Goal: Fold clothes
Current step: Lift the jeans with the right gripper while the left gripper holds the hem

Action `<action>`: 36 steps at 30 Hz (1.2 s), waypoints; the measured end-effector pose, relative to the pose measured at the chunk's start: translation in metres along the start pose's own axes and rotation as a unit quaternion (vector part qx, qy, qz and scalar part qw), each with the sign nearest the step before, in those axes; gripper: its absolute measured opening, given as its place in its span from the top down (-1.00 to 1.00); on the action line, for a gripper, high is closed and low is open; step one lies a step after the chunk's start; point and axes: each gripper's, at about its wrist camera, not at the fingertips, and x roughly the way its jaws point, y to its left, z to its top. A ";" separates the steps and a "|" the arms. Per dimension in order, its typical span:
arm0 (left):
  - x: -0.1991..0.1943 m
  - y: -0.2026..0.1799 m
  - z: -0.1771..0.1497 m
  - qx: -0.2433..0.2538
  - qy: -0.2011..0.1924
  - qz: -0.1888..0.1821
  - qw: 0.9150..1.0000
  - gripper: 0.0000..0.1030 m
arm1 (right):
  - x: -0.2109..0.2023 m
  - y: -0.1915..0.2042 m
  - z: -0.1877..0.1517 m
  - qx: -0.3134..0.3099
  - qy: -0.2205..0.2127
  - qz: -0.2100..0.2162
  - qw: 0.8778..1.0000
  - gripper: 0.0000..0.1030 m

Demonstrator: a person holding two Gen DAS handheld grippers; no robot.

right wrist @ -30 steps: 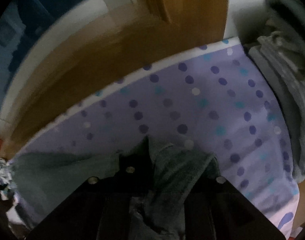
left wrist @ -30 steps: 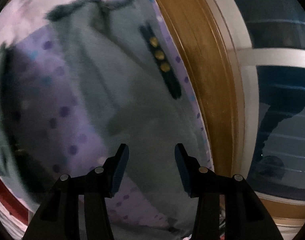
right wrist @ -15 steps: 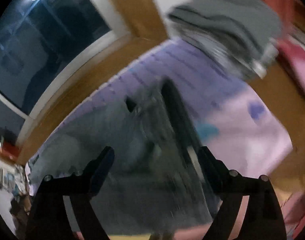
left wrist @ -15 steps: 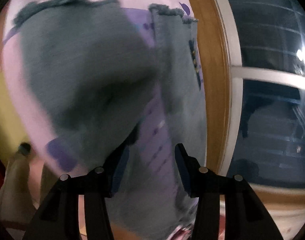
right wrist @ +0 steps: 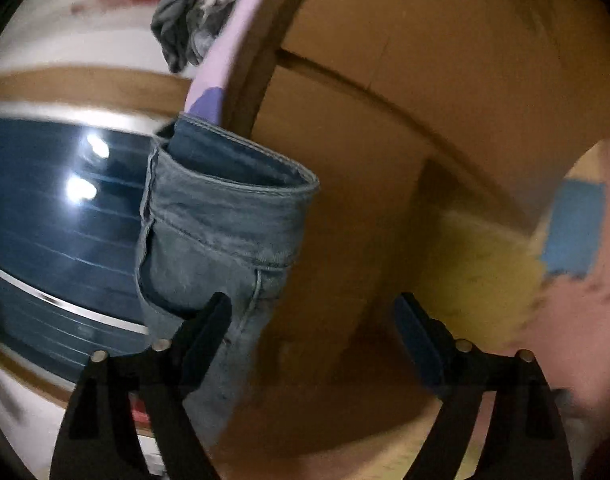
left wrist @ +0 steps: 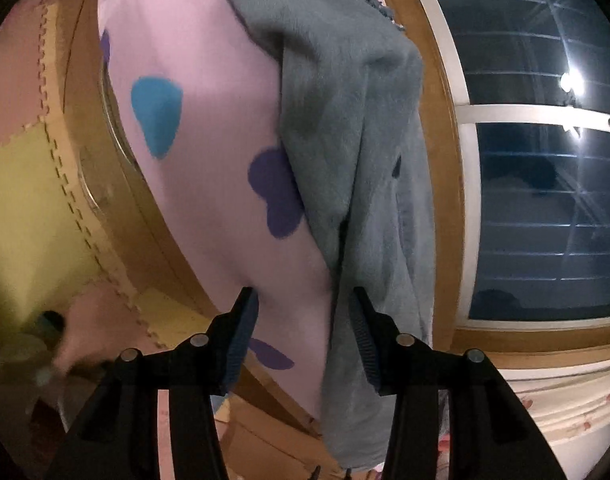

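Both cameras have swung away from the bed top since a second ago: the right hand-held gripper (right wrist: 313, 328), then clamped on grey denim, now stands wide open with nothing between its fingers, and the left hand-held gripper (left wrist: 305, 320), which hovered over the spread garment, now looks along the bed's side edge.

That left one is partly open and grips nothing; its right finger sits just against a hanging fold of the grey jeans (left wrist: 357, 152), though whether it touches is unclear. The jeans lie bunched along the bed's window-side edge on the pink heart-print sheet (left wrist: 193, 120), with one part drooping over the edge.

As for progress, the jeans are neither flat nor squared; they look gathered, perhaps doubled over once, so I judge the fold unfinished, with smoothing and at least one more fold left. A heap of other clothes (right wrist: 197, 12) sits at the far end of the bed; whether folded or waiting I cannot tell.

The right wrist view alone shows the waistband (right wrist: 233, 184), with its stitched hem and pocket seam, hanging past the bed's corner near the wooden frame (right wrist: 365, 120). The left wrist view alone shows the length of the garment on the sheet, the dark window (left wrist: 545, 180) and the foam floor mats (left wrist: 29, 184).
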 end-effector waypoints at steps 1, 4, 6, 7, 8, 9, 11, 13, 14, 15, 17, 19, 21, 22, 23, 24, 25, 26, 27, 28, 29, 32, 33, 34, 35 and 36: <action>0.003 -0.001 -0.005 0.007 0.005 -0.002 1.000 0.10 | 0.006 -0.005 0.000 0.013 -0.002 0.033 0.999 -0.40; 0.000 -0.005 -0.016 0.012 0.008 -0.013 1.000 0.10 | 0.014 0.001 -0.004 0.025 -0.013 0.086 0.996 -0.22; 0.002 -0.006 -0.022 0.005 0.019 -0.031 0.999 0.10 | 0.020 0.010 -0.002 0.037 0.004 0.103 0.994 0.35; 0.005 -0.005 -0.024 0.000 0.027 -0.040 0.999 0.10 | 0.022 0.014 0.000 0.045 0.013 0.107 0.993 0.46; 0.006 -0.004 -0.028 -0.006 0.033 -0.045 0.998 0.10 | 0.021 0.020 0.003 0.045 0.024 0.107 0.993 0.84; 0.006 -0.003 -0.034 -0.013 0.039 -0.055 0.998 0.08 | 0.017 0.027 0.006 0.043 0.034 0.087 0.995 0.86; 0.014 0.001 -0.056 -0.027 0.060 -0.070 0.995 0.01 | 0.006 0.044 0.012 0.037 0.052 0.048 0.997 0.88; 0.022 0.005 -0.074 -0.036 0.080 -0.077 0.993 -0.07 | -0.010 0.065 0.016 0.026 0.062 0.015 0.998 0.88; 0.026 0.006 -0.082 -0.043 0.083 -0.083 0.992 -0.09 | -0.019 0.076 0.018 0.023 0.064 0.010 0.998 0.89; 0.030 0.006 -0.090 -0.050 0.085 -0.090 0.991 -0.12 | -0.028 0.087 0.019 0.023 0.067 0.012 0.997 0.89; 0.039 0.007 -0.106 -0.064 0.090 -0.104 0.988 -0.18 | -0.042 0.112 0.022 0.011 0.076 0.010 0.997 0.89; 0.049 -0.007 -0.114 -0.056 0.092 -0.108 0.988 -0.18 | -0.048 0.135 0.025 -0.008 0.088 0.002 0.996 0.89; 0.055 -0.024 -0.117 -0.030 0.087 -0.105 0.990 -0.19 | -0.049 0.153 0.029 -0.022 0.100 -0.007 0.995 0.89; 0.056 -0.035 -0.114 -0.011 0.077 -0.092 0.993 -0.19 | -0.050 0.158 0.029 -0.027 0.105 -0.009 0.994 0.89; 0.057 -0.041 -0.111 -0.001 0.070 -0.084 0.994 -0.19 | -0.050 0.162 0.029 -0.031 0.110 -0.010 0.993 0.89; 0.059 -0.047 -0.106 0.006 0.064 -0.077 0.995 -0.19 | -0.049 0.162 0.030 -0.029 0.112 -0.007 0.993 0.89; 0.060 -0.049 -0.101 0.000 0.060 -0.075 0.995 -0.19 | -0.048 0.162 0.031 -0.027 0.115 -0.004 0.993 0.89; 0.060 -0.051 -0.096 -0.005 0.057 -0.074 0.996 -0.19 | -0.045 0.164 0.032 -0.023 0.115 -0.001 0.993 0.89; 0.061 -0.053 -0.091 -0.010 0.054 -0.072 0.996 -0.19 | -0.042 0.167 0.033 -0.020 0.115 0.002 0.993 0.89; 0.059 -0.052 -0.087 -0.023 0.053 -0.069 0.996 -0.19 | -0.040 0.167 0.034 -0.018 0.115 0.007 0.993 0.89; 0.056 -0.052 -0.086 -0.028 0.048 -0.064 0.996 -0.19 | -0.040 0.170 0.036 -0.016 0.116 0.014 0.993 0.89; 0.046 -0.059 -0.093 -0.020 0.023 -0.031 0.999 -0.19 | -0.037 0.181 0.041 -0.020 0.122 0.021 0.992 0.89; 0.045 -0.062 -0.095 -0.014 0.017 -0.012 1.000 -0.19 | -0.036 0.184 0.042 -0.021 0.124 0.023 0.992 0.89; 0.044 -0.064 -0.097 -0.008 0.010 0.007 1.000 -0.19 | -0.035 0.188 0.043 -0.022 0.126 0.025 0.991 0.89; 0.046 -0.063 -0.098 -0.018 0.005 0.026 0.999 -0.19 | -0.034 0.191 0.045 -0.023 0.128 0.027 0.991 0.89; 0.048 -0.062 -0.099 -0.029 0.001 0.044 0.999 -0.19 | -0.034 0.195 0.046 -0.025 0.131 0.030 0.991 0.89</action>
